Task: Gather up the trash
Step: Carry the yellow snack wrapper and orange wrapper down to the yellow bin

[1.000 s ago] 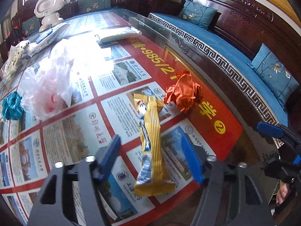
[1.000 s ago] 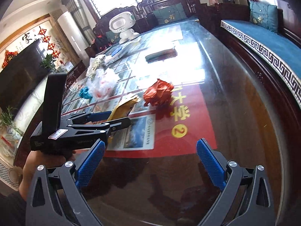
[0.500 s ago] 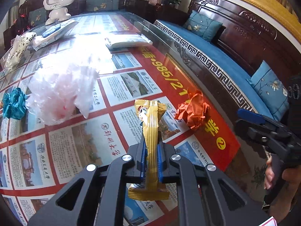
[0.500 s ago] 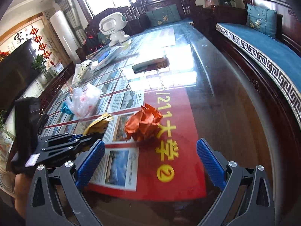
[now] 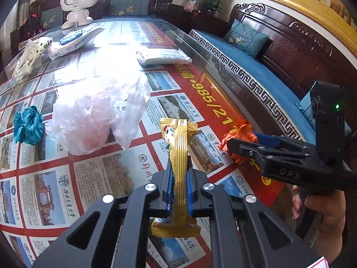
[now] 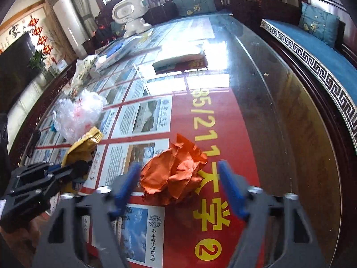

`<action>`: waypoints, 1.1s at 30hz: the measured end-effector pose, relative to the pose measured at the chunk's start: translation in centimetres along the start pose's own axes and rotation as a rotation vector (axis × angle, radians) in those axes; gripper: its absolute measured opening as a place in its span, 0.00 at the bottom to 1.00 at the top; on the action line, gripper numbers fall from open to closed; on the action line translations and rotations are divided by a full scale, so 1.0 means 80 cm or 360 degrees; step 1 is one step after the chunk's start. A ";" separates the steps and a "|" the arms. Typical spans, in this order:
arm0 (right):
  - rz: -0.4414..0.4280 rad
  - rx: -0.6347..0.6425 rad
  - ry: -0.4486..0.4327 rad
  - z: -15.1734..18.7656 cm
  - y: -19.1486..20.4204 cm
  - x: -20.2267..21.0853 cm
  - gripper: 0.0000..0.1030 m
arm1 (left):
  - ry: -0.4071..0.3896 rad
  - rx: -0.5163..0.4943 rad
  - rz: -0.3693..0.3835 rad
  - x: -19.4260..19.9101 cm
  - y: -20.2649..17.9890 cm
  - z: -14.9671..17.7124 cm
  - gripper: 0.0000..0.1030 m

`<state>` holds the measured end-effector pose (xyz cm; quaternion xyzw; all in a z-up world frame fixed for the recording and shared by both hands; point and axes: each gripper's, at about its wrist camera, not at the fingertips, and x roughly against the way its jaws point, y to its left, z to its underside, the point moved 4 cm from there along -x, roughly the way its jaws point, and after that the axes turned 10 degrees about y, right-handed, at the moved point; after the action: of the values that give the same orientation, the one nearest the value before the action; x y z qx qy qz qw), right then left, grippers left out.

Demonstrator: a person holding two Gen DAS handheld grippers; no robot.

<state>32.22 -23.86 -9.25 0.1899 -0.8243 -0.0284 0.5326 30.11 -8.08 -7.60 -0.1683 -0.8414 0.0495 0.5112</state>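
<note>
We note change: left gripper (image 5: 178, 192), open a second ago, now clamped on long gold foil snack wrapper (image 5: 178, 154); first item secured. Right gripper (image 6: 178, 187) advanced from bare glass to crumpled orange paper ball (image 6: 174, 172), fingers wide apart, blurred, nothing held. Ball on glass-topped table (image 6: 279, 134), between fingers, nearer 9 o'clock pad (image 6: 125, 185). Clear plastic bag (image 5: 93, 116) and teal crumpled wad (image 5: 28, 125) at 10 o'clock of wrapper, uncollected.

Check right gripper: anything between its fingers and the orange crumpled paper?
Nothing visible. The right gripper is open, and the orange crumpled paper sits on the glass tabletop between its fingers. The gold wrapper lies off to the left.
</note>
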 end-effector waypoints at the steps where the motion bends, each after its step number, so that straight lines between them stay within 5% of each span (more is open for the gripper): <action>1: 0.0028 0.0025 -0.0024 0.004 0.002 0.001 0.46 | -0.0001 0.0005 0.0005 0.000 0.001 0.001 0.10; 15: -0.0072 0.0189 -0.0217 0.073 0.036 0.096 0.43 | -0.0056 -0.0086 0.0069 0.048 -0.020 0.043 0.10; 28: -0.0073 0.0239 -0.0221 0.232 0.077 0.188 0.43 | -0.0027 -0.0236 0.0128 0.132 -0.069 0.203 0.10; 33: -0.0081 0.0225 -0.0209 0.294 0.094 0.207 0.44 | 0.0076 -0.0301 0.0141 0.136 -0.084 0.281 0.10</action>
<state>3.23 -26.28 -3.13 0.2457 -0.8523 0.0038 0.4617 4.23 -8.73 -7.33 -0.2539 -0.8217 -0.0115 0.5101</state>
